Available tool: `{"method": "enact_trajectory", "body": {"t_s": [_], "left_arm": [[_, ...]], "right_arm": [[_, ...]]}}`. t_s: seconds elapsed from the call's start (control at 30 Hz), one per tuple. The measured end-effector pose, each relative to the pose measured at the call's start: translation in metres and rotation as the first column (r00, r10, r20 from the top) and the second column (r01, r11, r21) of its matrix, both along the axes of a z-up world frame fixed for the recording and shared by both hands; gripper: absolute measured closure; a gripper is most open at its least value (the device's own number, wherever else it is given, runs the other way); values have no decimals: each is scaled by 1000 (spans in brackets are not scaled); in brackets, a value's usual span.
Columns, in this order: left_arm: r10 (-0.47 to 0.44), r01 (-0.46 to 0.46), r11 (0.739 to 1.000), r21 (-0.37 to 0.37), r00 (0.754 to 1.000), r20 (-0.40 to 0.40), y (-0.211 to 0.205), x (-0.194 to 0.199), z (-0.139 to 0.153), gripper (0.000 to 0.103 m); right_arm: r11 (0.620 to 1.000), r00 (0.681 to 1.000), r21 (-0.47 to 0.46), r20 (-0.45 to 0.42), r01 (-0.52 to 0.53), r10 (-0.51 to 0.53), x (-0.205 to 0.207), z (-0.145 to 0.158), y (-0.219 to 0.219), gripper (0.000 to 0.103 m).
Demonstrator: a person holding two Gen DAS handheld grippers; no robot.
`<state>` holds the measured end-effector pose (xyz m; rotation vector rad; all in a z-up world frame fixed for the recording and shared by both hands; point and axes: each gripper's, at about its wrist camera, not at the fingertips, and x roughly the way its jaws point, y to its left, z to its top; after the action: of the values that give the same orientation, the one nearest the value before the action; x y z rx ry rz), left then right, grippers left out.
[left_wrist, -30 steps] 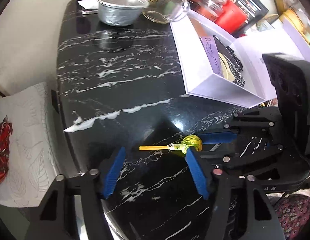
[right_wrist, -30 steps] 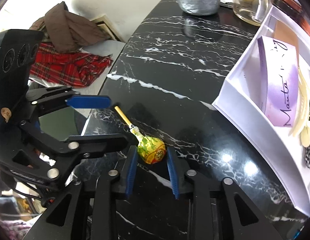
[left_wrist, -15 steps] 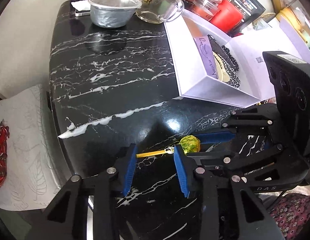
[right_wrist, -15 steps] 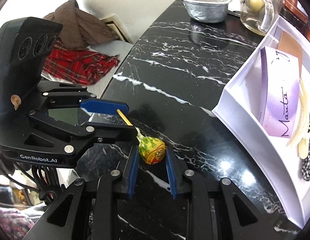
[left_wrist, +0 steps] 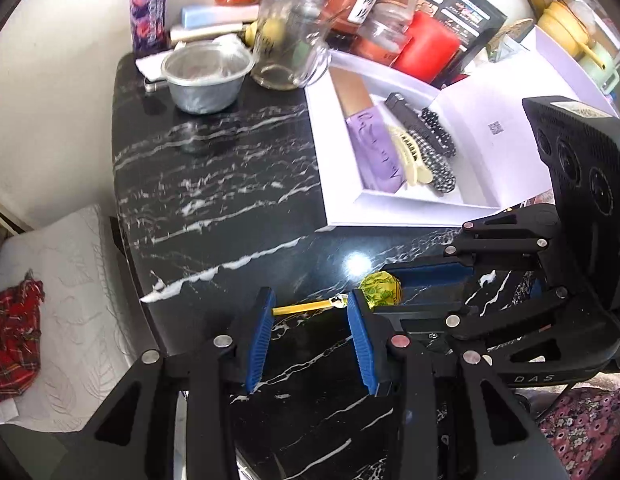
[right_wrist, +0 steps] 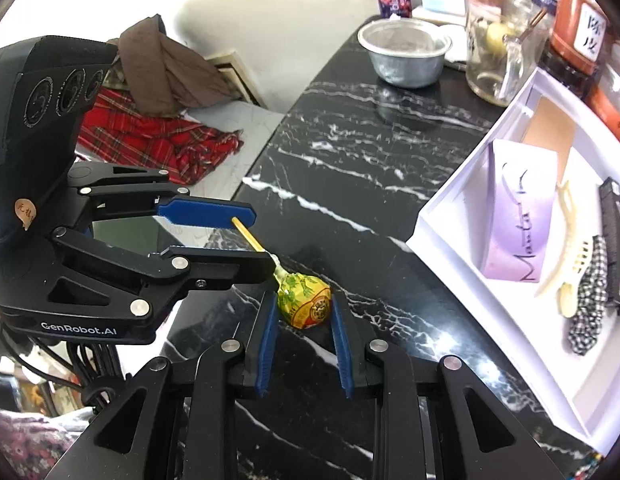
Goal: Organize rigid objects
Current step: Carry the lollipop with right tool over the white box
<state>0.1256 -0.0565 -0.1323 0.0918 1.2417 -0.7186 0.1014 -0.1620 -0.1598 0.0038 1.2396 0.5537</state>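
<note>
Gripping the yellow-green foil-wrapped lollipop (right_wrist: 305, 300) by its round head, my right gripper (right_wrist: 303, 334) has its blue pads pressed on either side of the candy, low over the black white-veined marble tabletop (right_wrist: 370, 168); whether it is lifted clear I cannot tell. My left gripper (left_wrist: 310, 322) straddles the thin yellow stick (left_wrist: 299, 307), pads apart and not yet pinching. I judge this a pick or handover step; next comes carrying it to the white cardboard box (right_wrist: 442, 224) at two o'clock. From the right wrist, the long axis runs head-near, stick toward ten o'clock.
</note>
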Motion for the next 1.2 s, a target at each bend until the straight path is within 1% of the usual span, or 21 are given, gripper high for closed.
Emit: {"method": "enact_trajectory", "body": {"t_s": [0.17, 0.37, 0.57, 0.8, 0.93, 1.2], "left_arm": [[-14, 13, 1000, 6, 999, 40, -10, -5, 20, 66], [-50, 51, 999, -13, 996, 73, -25, -9, 38, 66], [-109, 112, 994, -19, 988, 107, -50, -11, 48, 66], [-165, 170, 985, -29, 978, 124, -83, -9, 53, 66], [-193, 196, 980, -19, 974, 120, -103, -5, 52, 66], [-232, 234, 972, -3, 963, 138, -138, 11, 54, 66]], "right_arm": [[1000, 999, -3, 34, 8, -7, -8, 21, -9, 77], [999, 997, -18, 72, 32, -30, -16, 43, -22, 77], [997, 995, -23, 71, 72, -70, -26, 58, -41, 77], [988, 986, -37, 84, 149, -146, -34, 69, -70, 77], [983, 981, -45, 86, 177, -173, -36, 71, -87, 77], [974, 973, -56, 92, 219, -213, -24, 69, -117, 77]]}}
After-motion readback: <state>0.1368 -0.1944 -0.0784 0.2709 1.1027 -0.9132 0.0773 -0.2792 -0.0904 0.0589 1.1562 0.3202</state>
